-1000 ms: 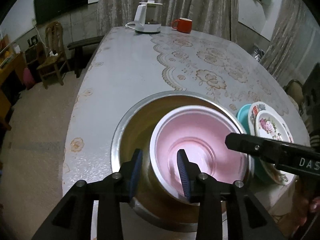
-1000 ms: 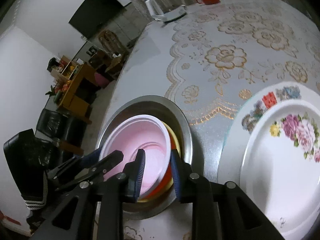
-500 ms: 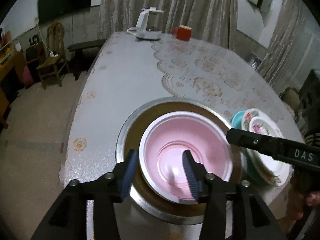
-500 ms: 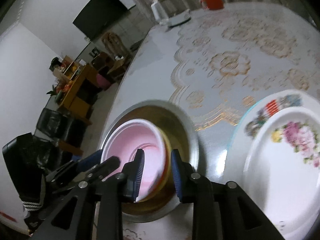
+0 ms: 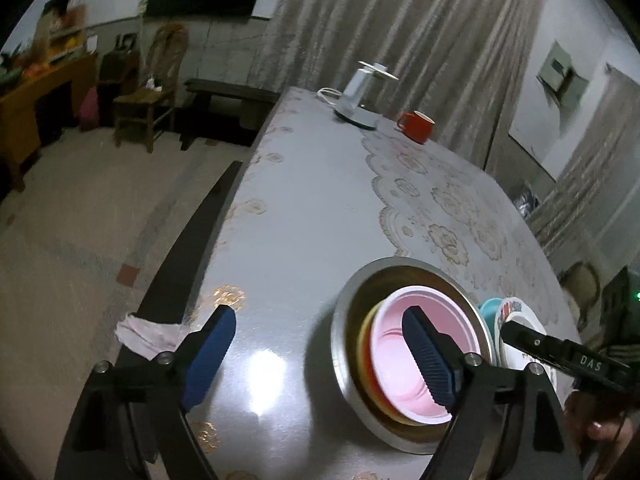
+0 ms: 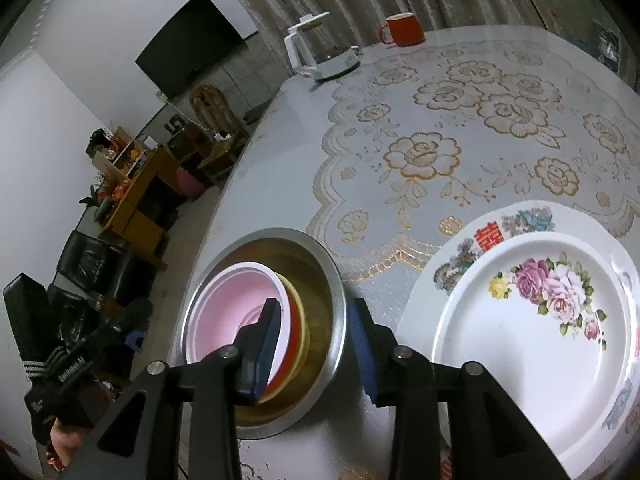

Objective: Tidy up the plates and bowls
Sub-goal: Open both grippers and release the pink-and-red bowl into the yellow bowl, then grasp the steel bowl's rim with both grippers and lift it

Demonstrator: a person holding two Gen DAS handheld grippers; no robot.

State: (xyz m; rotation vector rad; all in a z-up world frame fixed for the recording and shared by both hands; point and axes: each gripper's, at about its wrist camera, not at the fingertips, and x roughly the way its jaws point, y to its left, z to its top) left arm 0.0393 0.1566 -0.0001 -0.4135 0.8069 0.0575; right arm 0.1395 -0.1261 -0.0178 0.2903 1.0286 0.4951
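Now the left hand-held gripper is opening wide and holds nothing, the right hand-held gripper is opening around the steel bowl's rim, and either could bump the tilted pink bowl inside.

A white electric kettle stood near the table's far edge, a red mug just beside it.

Your left gripper angled downward, jaws opening wide with nothing pressed between the pads, your right gripper angled downward too, jaws opening narrower, gripping nothing, your fingers wrapping its handle.
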